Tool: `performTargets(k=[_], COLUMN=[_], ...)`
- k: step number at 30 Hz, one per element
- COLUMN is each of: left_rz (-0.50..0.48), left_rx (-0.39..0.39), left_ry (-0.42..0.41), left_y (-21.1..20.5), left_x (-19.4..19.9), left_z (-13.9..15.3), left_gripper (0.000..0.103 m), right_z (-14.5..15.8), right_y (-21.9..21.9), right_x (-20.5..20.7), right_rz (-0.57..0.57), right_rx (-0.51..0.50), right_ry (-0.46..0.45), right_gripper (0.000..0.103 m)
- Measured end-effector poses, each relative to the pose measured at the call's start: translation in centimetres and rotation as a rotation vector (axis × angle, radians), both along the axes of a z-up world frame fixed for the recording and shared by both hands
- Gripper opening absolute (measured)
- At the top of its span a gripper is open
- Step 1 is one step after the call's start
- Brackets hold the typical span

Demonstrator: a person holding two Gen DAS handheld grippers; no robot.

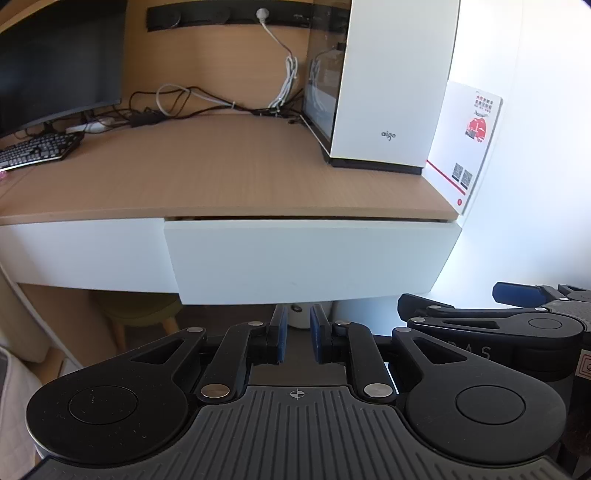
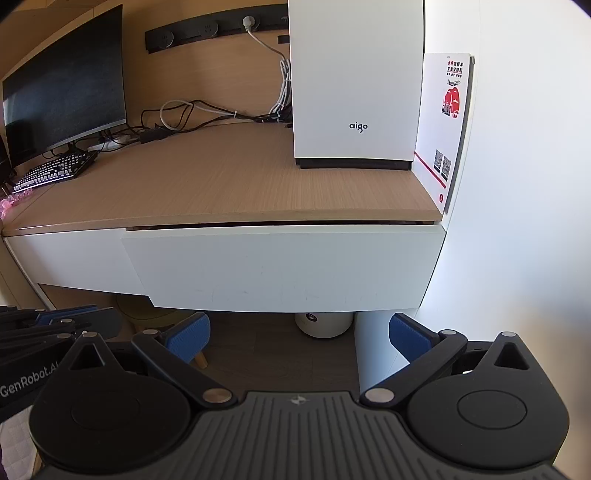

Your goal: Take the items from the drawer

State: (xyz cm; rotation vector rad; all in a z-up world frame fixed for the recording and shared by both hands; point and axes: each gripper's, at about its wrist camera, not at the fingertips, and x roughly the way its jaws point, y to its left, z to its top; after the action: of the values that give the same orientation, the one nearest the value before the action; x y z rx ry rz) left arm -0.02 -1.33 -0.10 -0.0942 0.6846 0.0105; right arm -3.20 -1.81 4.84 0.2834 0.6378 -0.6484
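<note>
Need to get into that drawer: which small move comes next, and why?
Probably bring the open right gripper up to the drawer front's lower edge to pull. The drawer is barely ajar under the desk top, has no visible handle, and the left gripper is shut.

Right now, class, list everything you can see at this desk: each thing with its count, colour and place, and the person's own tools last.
Desk: one, light wood top, white front.
Drawer: one, white, under the desk top, barely ajar.
Monitor: one, black, back left.
Keyboard: one, black and white, in front of the monitor.
Cables: several, black and white, along the back.
Socket strip: one, black, on the back panel.
PC case: one, white, right on the desk.
Card: one, white and red, between the case and the wall.
Bin: one, white, on the floor below.
Left gripper: blue fingers, shut, empty.
Right gripper: blue fingers, open, empty.
</note>
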Motion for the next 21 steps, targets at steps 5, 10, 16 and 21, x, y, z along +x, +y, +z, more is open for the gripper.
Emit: performTargets(k=[5,10,16,21], left_rz=[0.002,0.003,0.0,-0.015], left_rx=[0.0,-0.003,-0.002,-0.003], left_ry=[0.0,0.003,0.006,0.018], left_y=[-0.01,0.12,0.26,0.4], left_x=[-0.01,0.03,0.15,0.39], left_z=[-0.01,-0.15,-0.21,-0.36], left_gripper=[0.016,0.016,0.016,0.016], right_z=[0.08,0.06,-0.04,-0.11], right_y=[-0.08,-0.11,-0.04,-0.15], right_x=[0.03,0.04,0.1,0.14], right_rz=[-0.007,-0.009,-0.011,-0.016], right_rx=[0.001,0.002,0.004,0.001], right_ry=[0.0,0.002,0.007,0.009], right_gripper=[0.103,0.103,0.103,0.103])
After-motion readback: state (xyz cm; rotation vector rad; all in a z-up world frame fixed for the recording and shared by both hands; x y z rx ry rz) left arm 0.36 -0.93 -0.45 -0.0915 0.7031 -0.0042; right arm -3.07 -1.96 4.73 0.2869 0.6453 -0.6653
